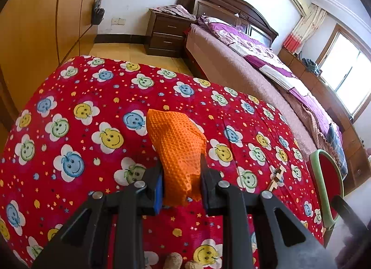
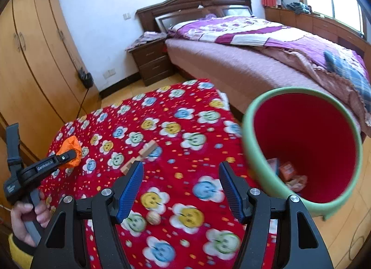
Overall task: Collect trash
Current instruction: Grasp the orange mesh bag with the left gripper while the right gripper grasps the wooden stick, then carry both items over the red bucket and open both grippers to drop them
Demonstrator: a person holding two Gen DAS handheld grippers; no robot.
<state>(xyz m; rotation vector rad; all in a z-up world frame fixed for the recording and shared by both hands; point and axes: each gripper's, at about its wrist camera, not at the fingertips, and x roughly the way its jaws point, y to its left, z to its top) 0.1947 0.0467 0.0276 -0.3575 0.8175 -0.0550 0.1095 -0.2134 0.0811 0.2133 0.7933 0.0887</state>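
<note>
Orange waffle-textured cloth wad (image 1: 178, 153) sits clamped between the left gripper (image 1: 180, 176) fingers, lifted for disposal. Right gripper (image 2: 180, 187) fingers stand wide, empty; the green-rimmed red bin (image 2: 255, 143) lies just right of them, tilted to receive trash.

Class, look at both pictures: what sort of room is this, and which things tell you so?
Most likely a home bedroom: a made bed with a dark wooden headboard, a nightstand beside it, and a tall wardrobe along the wall.

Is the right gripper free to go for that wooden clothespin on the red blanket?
Probably yes. The right gripper is open and empty, and the clothespin lies uncovered on the blanket just ahead of its left finger.
</note>
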